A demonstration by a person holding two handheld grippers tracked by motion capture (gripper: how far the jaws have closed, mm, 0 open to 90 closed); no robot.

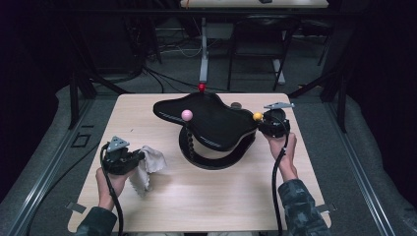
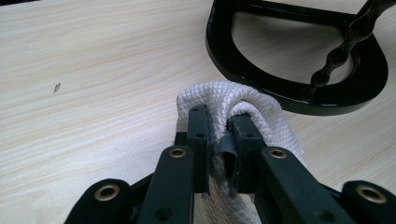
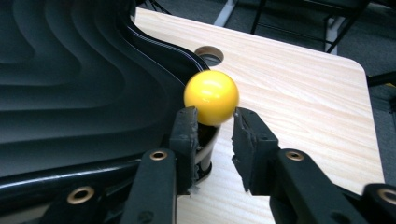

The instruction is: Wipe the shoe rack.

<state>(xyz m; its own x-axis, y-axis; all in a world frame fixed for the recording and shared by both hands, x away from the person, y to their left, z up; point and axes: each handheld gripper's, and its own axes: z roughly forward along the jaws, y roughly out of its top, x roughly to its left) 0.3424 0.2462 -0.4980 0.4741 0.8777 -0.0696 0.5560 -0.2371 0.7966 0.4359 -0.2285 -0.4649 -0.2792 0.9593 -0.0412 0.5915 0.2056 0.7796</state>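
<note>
Now the left claw (image 2: 217, 135) is shut tight on the white cloth (image 2: 243, 100), ready to wipe the black stand (image 1: 211, 125) ahead of it. Meanwhile the right claw (image 3: 212, 133) sits partly open around the post under the yellow ball (image 3: 211, 97), probably to steady the stand.

Between the jaws of the left gripper (image 2: 218, 140), the lower part of the white cloth (image 2: 243, 100) is hidden. Ahead of them, the black ring base (image 2: 299, 95) is cut by the top edge. The yellow ball (image 3: 211, 97) hides its own post, just beyond the right gripper (image 3: 214, 140).
</note>
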